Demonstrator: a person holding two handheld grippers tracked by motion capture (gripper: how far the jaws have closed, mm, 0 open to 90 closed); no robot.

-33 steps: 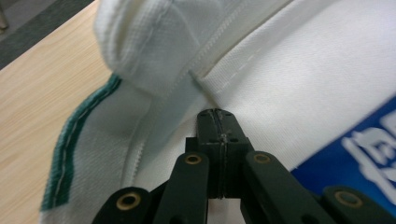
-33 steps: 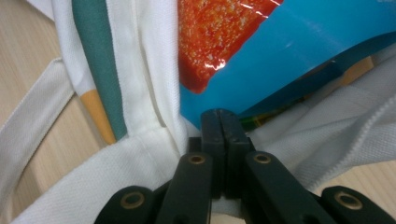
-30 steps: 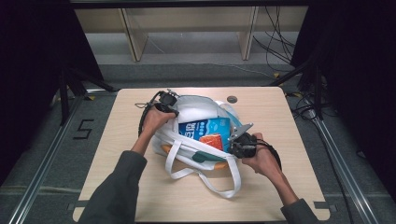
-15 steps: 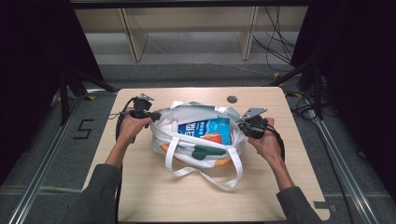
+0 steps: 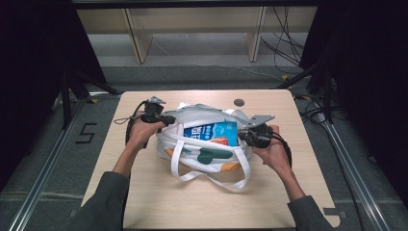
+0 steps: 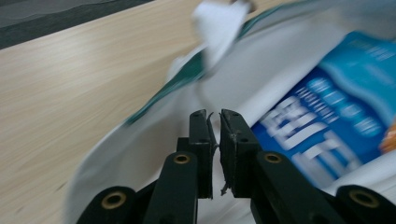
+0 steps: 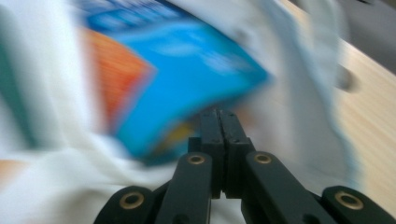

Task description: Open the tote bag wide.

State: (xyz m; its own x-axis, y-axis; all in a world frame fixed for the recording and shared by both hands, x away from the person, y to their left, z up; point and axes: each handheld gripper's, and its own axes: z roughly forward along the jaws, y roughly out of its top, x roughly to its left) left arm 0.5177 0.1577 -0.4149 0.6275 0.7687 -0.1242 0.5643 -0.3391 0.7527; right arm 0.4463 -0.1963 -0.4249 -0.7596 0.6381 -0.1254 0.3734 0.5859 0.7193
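So there's a white fabric tote bag with green and orange patches (image 5: 204,149) sitting roughly in the middle of the light wooden table (image 5: 192,202), its two long white strap handles (image 5: 211,175) flopped toward the person's side. Inside it you can see a blue snack packet with white lettering and an orange corner (image 5: 211,132), lying flat in the bag's mouth.

The left gripper (image 5: 161,119) is at the bag's left end. In the left gripper view (image 6: 214,133) its black jaws are nearly together with just a thin slit between them, and there's a sliver of the white cloth caught in that slit, so it's pinching the bag's edge. The blue packet sits just to the right of the jaws there.

The right gripper (image 5: 248,134) is at the bag's right end. In the right gripper view (image 7: 218,140) the jaws are pressed fully together, right up against the white fabric and the packet, but it's really blurry, so I can't tell if any cloth is actually clamped between them
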